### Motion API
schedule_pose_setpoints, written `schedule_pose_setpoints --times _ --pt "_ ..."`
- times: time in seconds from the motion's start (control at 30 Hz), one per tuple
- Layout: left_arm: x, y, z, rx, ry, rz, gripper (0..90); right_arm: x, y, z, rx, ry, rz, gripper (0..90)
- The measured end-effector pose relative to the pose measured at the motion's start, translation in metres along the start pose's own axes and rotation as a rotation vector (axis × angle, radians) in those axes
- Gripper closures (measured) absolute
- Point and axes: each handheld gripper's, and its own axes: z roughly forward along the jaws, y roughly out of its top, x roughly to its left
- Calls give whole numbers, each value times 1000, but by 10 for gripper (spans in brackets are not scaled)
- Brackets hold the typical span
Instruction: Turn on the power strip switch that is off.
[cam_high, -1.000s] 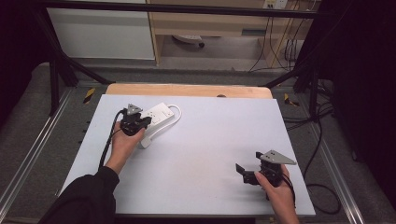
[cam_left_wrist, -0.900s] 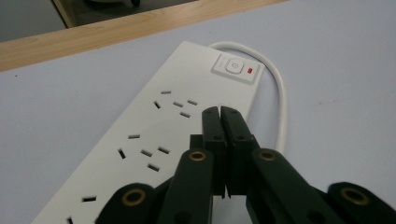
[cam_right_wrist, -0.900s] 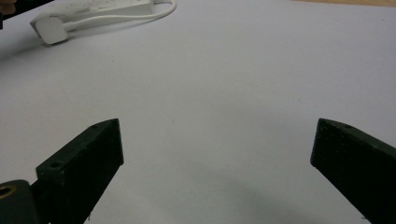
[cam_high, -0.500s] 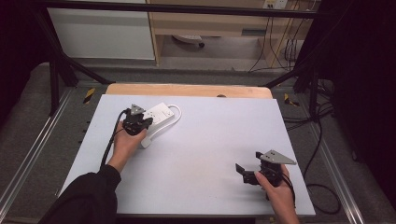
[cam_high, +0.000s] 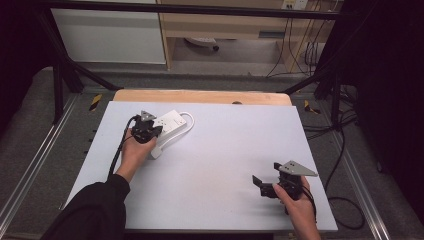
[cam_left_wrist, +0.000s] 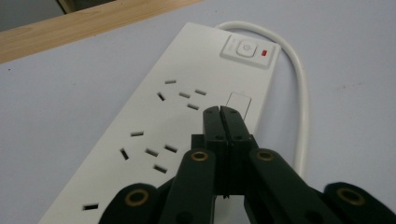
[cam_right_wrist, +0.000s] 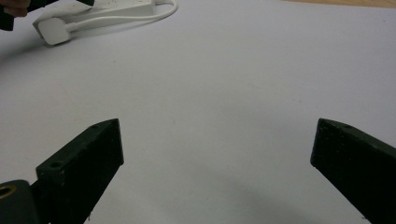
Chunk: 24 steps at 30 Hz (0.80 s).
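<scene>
A white power strip (cam_high: 171, 121) lies at the table's far left, its cable (cam_high: 190, 120) looping back to a white plug (cam_high: 156, 152). My left gripper (cam_high: 146, 128) is over the strip's near end. In the left gripper view the jaws (cam_left_wrist: 221, 113) are pressed together with nothing between them. Their tips sit just above the strip (cam_left_wrist: 154, 116), short of its switch (cam_left_wrist: 245, 48) with a red light. I cannot tell whether they touch the strip. My right gripper (cam_high: 265, 176) stands open near the front right, and its jaws (cam_right_wrist: 219, 137) are wide apart over bare table.
The white tabletop (cam_high: 235, 145) has a wooden strip (cam_high: 200, 96) along its far edge. Black frame legs (cam_high: 60, 75) and floor cables (cam_high: 345, 150) surround the table. In the right gripper view the plug (cam_right_wrist: 53, 30) and the cable (cam_right_wrist: 140, 17) lie far ahead at upper left.
My left gripper has edged slightly right over the power strip. The right gripper has stayed where it was.
</scene>
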Motion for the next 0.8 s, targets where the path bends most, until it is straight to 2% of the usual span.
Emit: schedule_pose_setpoints --times 0.8 --pt "1 -2 -2 19 -7 12 900 0 0 0 5 -1 -1 29"
